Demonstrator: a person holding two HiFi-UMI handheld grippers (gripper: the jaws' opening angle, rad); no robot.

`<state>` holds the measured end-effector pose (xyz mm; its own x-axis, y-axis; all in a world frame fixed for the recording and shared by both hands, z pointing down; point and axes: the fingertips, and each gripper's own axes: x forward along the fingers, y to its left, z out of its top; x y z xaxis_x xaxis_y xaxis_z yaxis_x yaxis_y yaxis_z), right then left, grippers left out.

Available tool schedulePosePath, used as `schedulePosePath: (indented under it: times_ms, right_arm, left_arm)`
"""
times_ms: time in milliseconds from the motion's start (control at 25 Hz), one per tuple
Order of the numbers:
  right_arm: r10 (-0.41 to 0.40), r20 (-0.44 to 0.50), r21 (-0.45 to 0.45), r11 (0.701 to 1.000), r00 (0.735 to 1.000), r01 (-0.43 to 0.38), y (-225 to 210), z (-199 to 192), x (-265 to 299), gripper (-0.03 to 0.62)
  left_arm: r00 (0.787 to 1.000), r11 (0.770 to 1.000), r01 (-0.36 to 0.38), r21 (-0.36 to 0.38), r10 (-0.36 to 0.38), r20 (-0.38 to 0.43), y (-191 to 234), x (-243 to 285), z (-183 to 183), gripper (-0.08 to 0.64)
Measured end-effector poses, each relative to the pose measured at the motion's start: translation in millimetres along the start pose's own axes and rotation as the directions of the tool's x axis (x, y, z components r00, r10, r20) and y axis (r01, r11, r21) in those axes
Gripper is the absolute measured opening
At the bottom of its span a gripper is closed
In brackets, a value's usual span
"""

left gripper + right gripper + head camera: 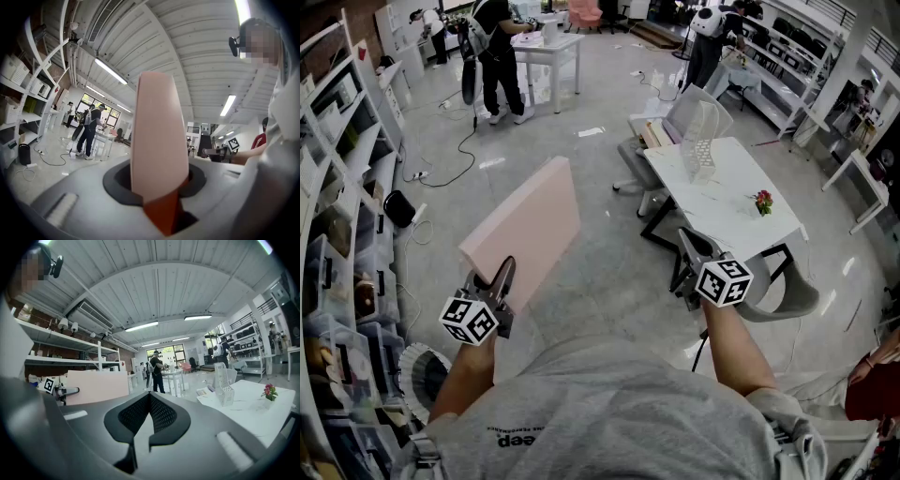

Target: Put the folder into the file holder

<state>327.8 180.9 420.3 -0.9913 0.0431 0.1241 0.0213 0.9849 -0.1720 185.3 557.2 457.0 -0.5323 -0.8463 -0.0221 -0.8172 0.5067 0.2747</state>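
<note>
My left gripper point(501, 278) is shut on the near corner of a pale pink folder point(528, 232), held up over the floor and slanting away from me. In the left gripper view the folder point(158, 140) stands edge-on between the jaws and fills the middle. The white mesh file holder point(703, 142) stands upright at the far end of a white table point(727, 214), to the right of the folder. My right gripper point(692, 259) hovers at that table's near left corner, shut with nothing in it point(149, 401). From it the file holder point(224, 383) shows to the right, the folder point(96, 386) to the left.
A small pot of red flowers point(762, 202) sits on the table's right side, a grey chair point(787, 292) beside its near end. Shelving with boxes point(337, 253) lines the left. People stand at a white table point(546, 52) far back. Cables point(455, 164) lie on the floor.
</note>
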Motion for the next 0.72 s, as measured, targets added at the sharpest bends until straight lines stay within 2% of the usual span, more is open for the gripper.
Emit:
schedulePosePath:
  times_ms: [720]
  right_arm:
    - [0.009, 0.017, 0.011, 1.000, 1.000, -0.009, -39, 8, -26, 0.005]
  left_arm:
    - [0.999, 0.999, -0.039, 0.009, 0.038, 0.020, -42, 9, 0, 0.189]
